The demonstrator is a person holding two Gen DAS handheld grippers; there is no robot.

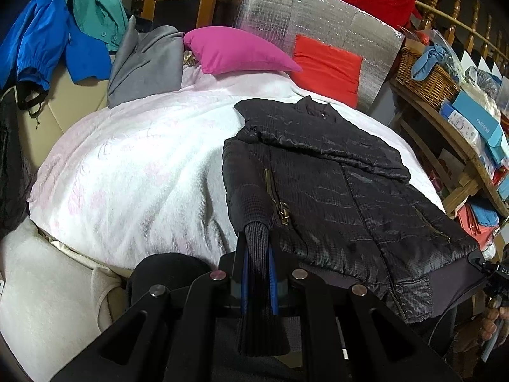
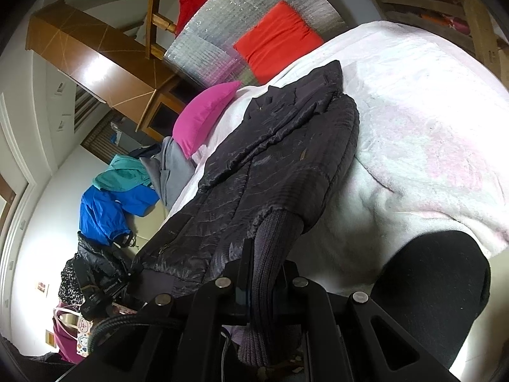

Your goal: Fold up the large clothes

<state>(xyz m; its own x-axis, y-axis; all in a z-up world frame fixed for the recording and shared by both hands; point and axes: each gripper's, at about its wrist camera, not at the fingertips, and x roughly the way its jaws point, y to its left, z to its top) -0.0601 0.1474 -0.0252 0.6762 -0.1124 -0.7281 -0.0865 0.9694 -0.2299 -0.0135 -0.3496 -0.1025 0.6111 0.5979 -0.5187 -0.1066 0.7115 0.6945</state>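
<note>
A bed (image 1: 133,172) under a white and pale pink blanket filled most of both views. On the bed's blanket lay the black quilted jacket (image 1: 334,191), front up with its collar toward the head of the bed, and its hem at the near edge. Past the jacket's collar, a pink pillow (image 1: 235,51) and an orange pillow (image 1: 327,67) rested against a silver padded sheet. Left of the jacket, beyond the bed's edge, a grey garment (image 1: 146,63) and a blue garment (image 1: 41,41) were heaped. Nearest the cameras, the left tongs (image 1: 258,254) were clamped on one ribbed cuff (image 1: 256,238) of the jacket, and the right tongs (image 2: 264,270) were clamped on the other ribbed cuff (image 2: 273,238).
</note>
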